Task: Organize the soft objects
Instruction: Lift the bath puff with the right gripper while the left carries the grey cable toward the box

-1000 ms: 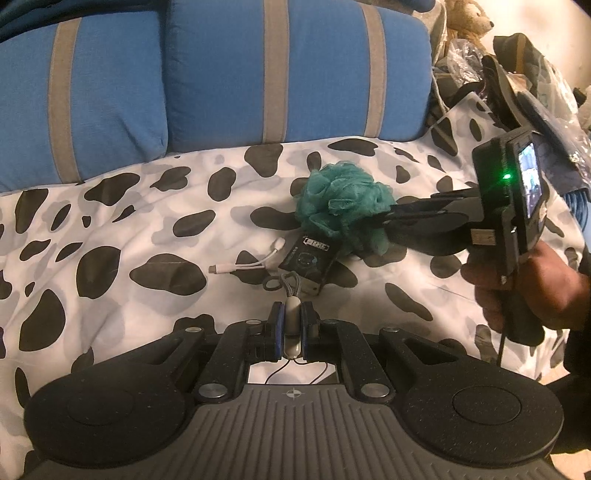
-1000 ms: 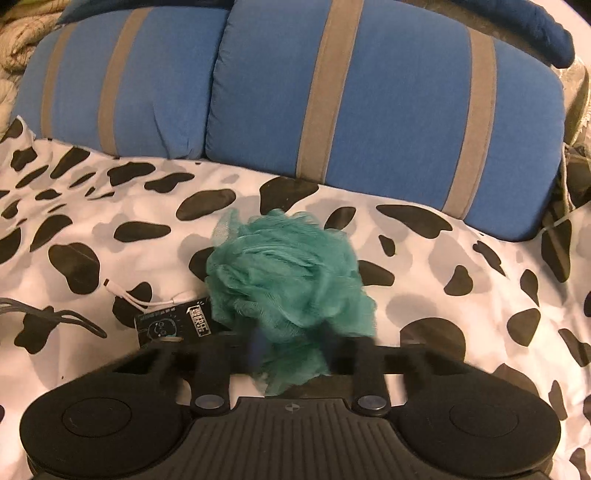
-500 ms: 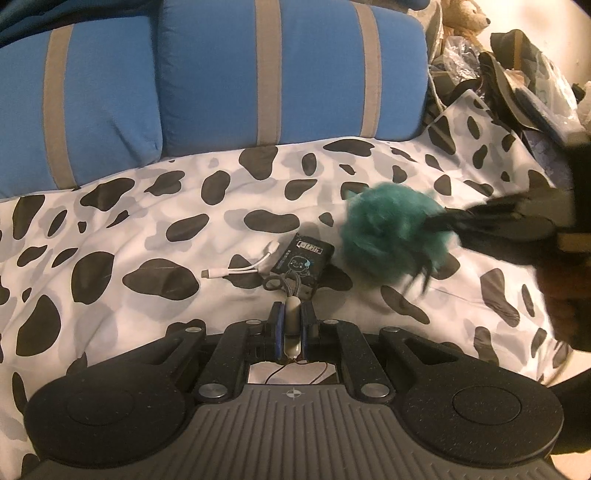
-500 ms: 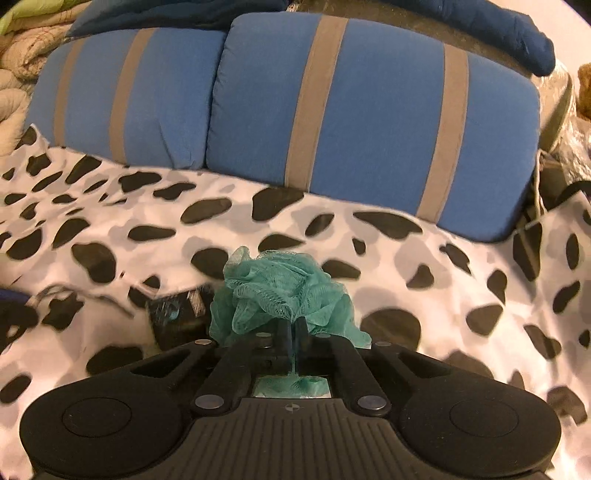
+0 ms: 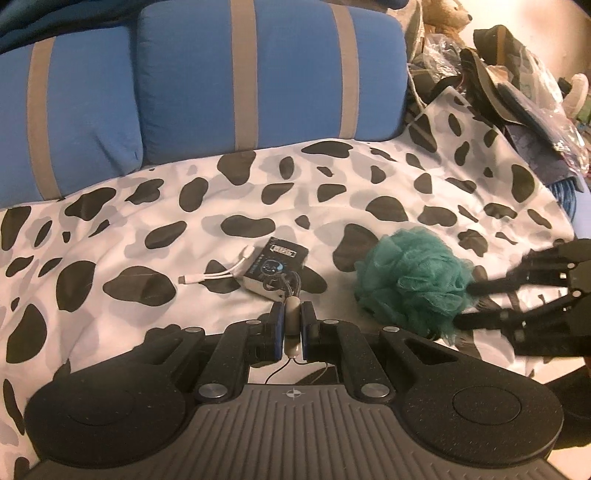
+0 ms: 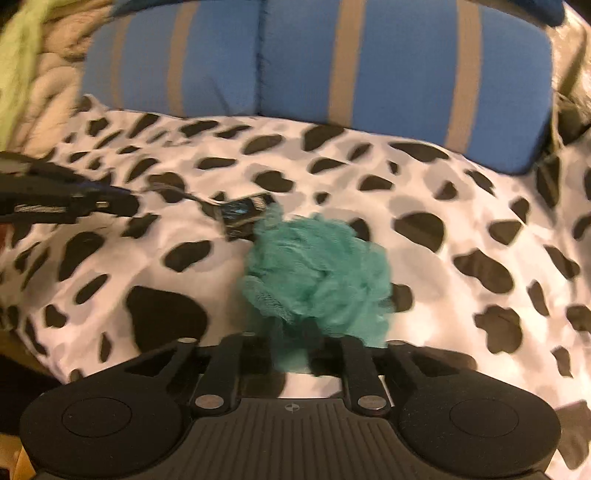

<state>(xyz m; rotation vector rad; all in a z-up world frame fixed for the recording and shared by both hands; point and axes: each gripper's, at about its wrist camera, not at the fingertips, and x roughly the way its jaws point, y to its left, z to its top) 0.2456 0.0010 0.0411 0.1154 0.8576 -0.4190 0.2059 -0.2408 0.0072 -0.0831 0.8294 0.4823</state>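
Observation:
A teal mesh bath puff (image 5: 410, 280) (image 6: 317, 269) lies on the cow-spotted sheet (image 5: 110, 236), to the right of a small black box (image 5: 275, 267) (image 6: 240, 214). My right gripper (image 5: 471, 303) (image 6: 291, 347) comes in from the right. Its jaws are opening, and the puff's near edge sits loosely between the spread fingers. My left gripper (image 5: 291, 319) (image 6: 122, 201) is shut on a small white toggle (image 5: 291, 314). A dark cord joins the toggle to the black box.
Two blue pillows with tan stripes (image 5: 266, 74) (image 6: 369, 62) line the back of the bed. A white adapter cable (image 5: 214, 275) lies left of the box. Bags, clothes and a teddy bear (image 5: 443, 14) crowd the back right. Folded blankets (image 6: 44, 81) are piled at the far left.
The right gripper carried the puff away from the black box, to the right in the left wrist view. Its jaws then parted and the puff now rests on the sheet. The left gripper stayed put.

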